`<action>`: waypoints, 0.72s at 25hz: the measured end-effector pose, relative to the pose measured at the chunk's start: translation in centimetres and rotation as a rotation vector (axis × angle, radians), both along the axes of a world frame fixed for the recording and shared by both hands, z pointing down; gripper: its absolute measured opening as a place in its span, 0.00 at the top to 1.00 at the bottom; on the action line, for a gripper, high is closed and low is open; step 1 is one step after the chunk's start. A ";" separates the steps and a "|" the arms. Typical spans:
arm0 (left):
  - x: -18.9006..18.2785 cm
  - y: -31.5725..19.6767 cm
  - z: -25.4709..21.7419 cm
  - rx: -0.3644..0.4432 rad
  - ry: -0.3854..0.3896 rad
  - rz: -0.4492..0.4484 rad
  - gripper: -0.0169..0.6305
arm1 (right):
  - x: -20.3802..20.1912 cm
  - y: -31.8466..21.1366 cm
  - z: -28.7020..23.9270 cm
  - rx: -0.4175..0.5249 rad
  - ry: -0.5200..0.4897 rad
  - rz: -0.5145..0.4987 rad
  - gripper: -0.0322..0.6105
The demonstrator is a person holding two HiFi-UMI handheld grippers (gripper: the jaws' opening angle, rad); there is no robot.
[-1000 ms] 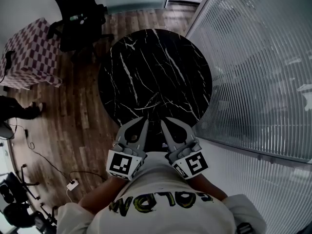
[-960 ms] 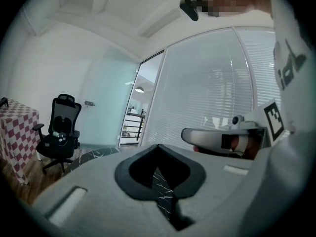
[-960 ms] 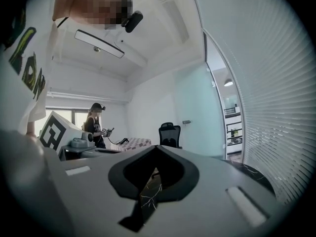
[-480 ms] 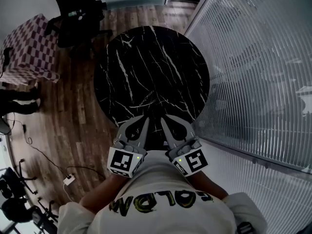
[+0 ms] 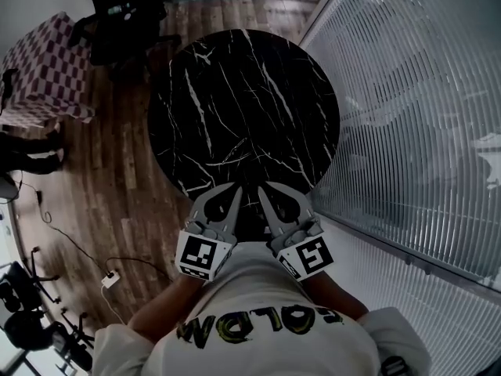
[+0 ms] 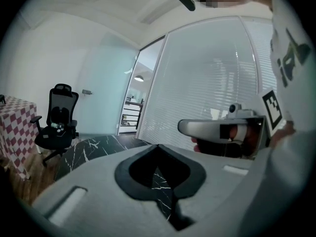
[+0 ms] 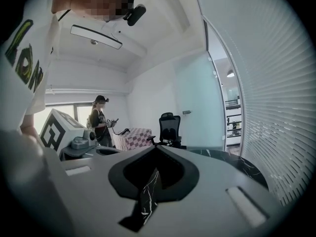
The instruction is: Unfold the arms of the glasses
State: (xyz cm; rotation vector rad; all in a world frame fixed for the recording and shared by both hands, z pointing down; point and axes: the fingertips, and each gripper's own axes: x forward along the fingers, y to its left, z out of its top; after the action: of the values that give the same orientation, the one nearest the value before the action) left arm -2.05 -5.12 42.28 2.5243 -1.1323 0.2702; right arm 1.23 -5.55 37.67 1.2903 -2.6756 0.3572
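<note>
No glasses show in any view. A round black marble table stands in front of me with nothing on the part I can see. My left gripper and right gripper are held side by side close to my chest, with their tips over the table's near edge. Both are shut with nothing between the jaws. In the left gripper view the shut left gripper points across the table, with the right gripper beside it. The right gripper view shows the right gripper shut too, and the left gripper at its left.
A black office chair and a table with a checkered cloth stand beyond the marble table on the wooden floor. A glass wall with blinds runs along the right. Cables lie on the floor at the left. A person stands farther back.
The table has slid a little up the head view. Both grippers have stayed side by side and shut, dipping slightly.
</note>
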 end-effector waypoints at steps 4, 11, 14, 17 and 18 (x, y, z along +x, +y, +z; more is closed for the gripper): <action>-0.3 -1.1 2.1 -0.016 -0.053 0.005 0.95 | -0.2 -0.6 1.0 -0.007 0.020 -0.021 0.95; -0.9 -2.9 6.2 -0.053 -0.120 0.022 0.93 | -0.6 -2.1 4.3 -0.033 0.071 -0.077 0.95; -0.9 -3.9 9.7 -0.083 -0.164 0.031 0.93 | -0.1 -2.9 6.7 -0.059 0.118 -0.097 0.95; -1.1 -4.8 13.2 -0.123 -0.192 0.033 0.92 | 0.2 -3.7 9.3 -0.087 0.153 -0.114 0.95; -1.2 -5.1 14.2 -0.132 -0.195 0.030 0.92 | 0.2 -4.0 10.0 -0.087 0.168 -0.124 0.95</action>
State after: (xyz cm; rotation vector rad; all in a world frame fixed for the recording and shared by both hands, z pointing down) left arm -3.25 -10.25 56.47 2.4406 -1.1076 0.5907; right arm 1.40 -9.50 47.69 1.0733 -2.5537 0.3300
